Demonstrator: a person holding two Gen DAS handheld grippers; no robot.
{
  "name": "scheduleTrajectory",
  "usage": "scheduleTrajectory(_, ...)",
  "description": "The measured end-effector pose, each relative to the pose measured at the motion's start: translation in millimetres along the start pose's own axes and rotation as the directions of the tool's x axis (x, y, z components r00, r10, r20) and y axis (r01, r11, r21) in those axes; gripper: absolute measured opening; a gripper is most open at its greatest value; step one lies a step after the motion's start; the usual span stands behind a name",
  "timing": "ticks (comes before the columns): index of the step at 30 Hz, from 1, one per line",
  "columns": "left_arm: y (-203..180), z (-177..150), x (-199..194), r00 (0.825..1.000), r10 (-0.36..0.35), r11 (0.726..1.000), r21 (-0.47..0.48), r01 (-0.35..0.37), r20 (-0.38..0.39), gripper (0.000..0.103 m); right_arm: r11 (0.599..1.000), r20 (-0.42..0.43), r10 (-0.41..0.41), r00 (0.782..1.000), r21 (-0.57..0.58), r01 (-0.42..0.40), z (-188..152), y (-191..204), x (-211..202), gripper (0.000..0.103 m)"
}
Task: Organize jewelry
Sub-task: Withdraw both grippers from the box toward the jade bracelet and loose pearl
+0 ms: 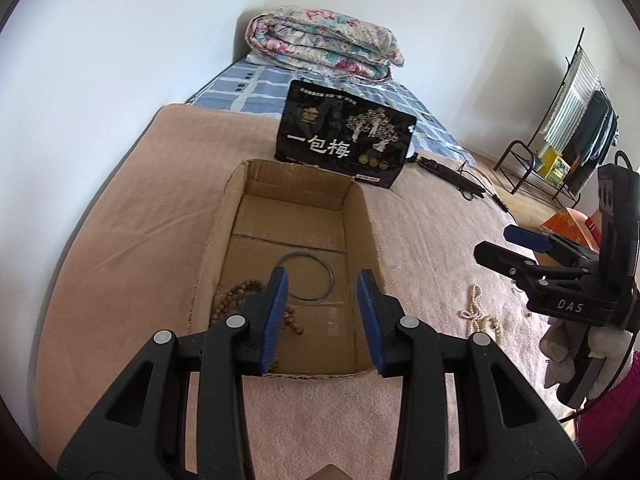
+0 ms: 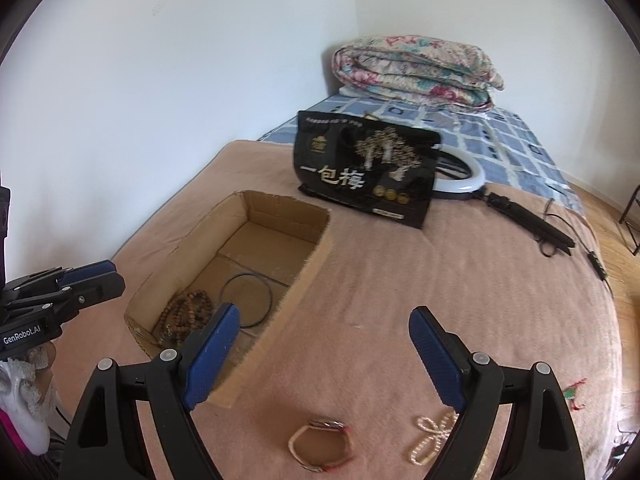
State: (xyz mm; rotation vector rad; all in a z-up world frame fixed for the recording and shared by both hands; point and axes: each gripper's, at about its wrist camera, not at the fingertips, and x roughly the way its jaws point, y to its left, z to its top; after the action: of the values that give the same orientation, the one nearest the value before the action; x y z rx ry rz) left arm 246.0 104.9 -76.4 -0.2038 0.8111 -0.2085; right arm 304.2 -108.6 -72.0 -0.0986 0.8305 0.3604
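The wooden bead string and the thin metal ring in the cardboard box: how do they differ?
The wooden bead string is brown and lies bunched in a heap; the thin metal ring is dark, smooth and lies flat as an open circle. The beads sit by the box's left wall, the ring nearer its middle. Both rest on the floor of the cardboard box.

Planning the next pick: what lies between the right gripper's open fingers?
In the right wrist view, the right gripper frames bare pink blanket; the woven bracelet lies just below.

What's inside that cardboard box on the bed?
Inside the cardboard box lie a brown bead necklace and a thin metal ring. Gripper fingers hide the near end of its floor.
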Motion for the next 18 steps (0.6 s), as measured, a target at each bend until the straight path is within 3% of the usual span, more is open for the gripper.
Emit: scheduleTrajectory(18, -90.0, -4.7, 16.9, 0.996, -0.086, 0.987, 0.136, 0.088, -0.015, 0.036, 0.984, 0.038, -0.140, 0.989, 0.114, 0.135, -36.9, -92.9, -69.7, 0.088)
